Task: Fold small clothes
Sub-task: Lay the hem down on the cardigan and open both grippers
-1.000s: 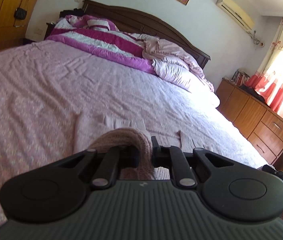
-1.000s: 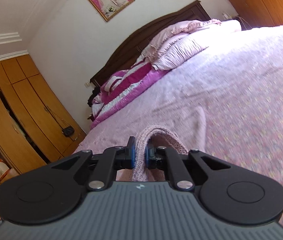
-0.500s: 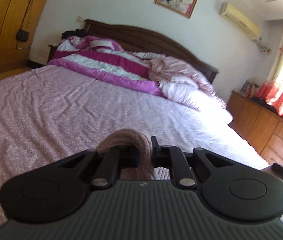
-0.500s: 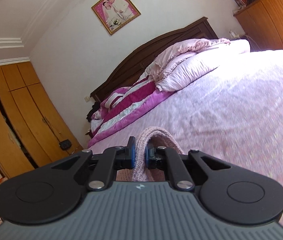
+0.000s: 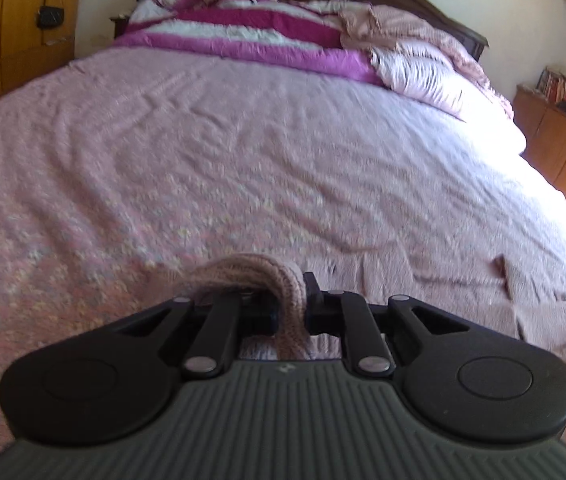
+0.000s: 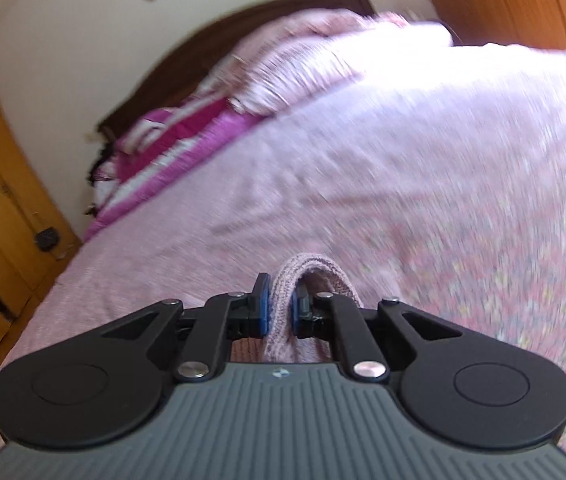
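- Here, a ribbed edge of the pink knitted garment is pinched between the fingers of the left gripper, which are drawn narrow around the bunched fabric.
- In the left wrist view, more of the garment is seen spread flat on the bedsheet, out to the right of that gripper.
- Another fold of the same knit is clamped by the right gripper, its blue pads pressed close on either side of the looped fabric.
- The rest of the garment below both grippers is hidden by their bodies.
- A striped magenta and white quilt is piled at the head of the bed, beside a pale pink frilled blanket.
- The dark wooden headboard is seen behind them; the right wrist view is blurred.
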### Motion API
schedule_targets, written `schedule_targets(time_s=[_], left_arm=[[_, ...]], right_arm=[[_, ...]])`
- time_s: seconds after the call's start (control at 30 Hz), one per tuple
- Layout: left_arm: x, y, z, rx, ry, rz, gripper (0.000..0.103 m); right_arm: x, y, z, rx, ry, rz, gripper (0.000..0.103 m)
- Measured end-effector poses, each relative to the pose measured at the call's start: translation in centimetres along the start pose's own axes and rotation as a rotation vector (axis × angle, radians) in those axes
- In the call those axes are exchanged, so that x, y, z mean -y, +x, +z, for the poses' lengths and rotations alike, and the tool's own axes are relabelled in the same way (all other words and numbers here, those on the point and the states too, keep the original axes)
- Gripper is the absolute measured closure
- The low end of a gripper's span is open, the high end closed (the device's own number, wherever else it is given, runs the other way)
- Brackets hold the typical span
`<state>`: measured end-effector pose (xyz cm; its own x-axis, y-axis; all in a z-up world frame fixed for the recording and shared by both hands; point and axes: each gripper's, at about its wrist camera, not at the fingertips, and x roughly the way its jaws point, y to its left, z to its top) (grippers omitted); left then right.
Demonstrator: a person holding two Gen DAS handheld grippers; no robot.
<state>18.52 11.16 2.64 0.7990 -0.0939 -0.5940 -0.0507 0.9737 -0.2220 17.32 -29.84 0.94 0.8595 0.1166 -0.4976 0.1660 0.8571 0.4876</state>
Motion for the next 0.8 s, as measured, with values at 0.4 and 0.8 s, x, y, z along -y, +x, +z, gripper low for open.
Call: schedule_targets(time_s=[0.4, 0.8], left_arm=[[0.1, -4.2, -0.3, -0.030, 0.090, -0.089, 0.050], [0.9, -3.8, -1.4, -0.073, 0.181, -0.116, 0.050]], right_arm=[[-0.2, -2.9, 0.1, -0.031, -0.062, 0.039, 0.040], [-3.6, -6.5, -3.0, -0.113, -0.425, 0.034, 0.040]])
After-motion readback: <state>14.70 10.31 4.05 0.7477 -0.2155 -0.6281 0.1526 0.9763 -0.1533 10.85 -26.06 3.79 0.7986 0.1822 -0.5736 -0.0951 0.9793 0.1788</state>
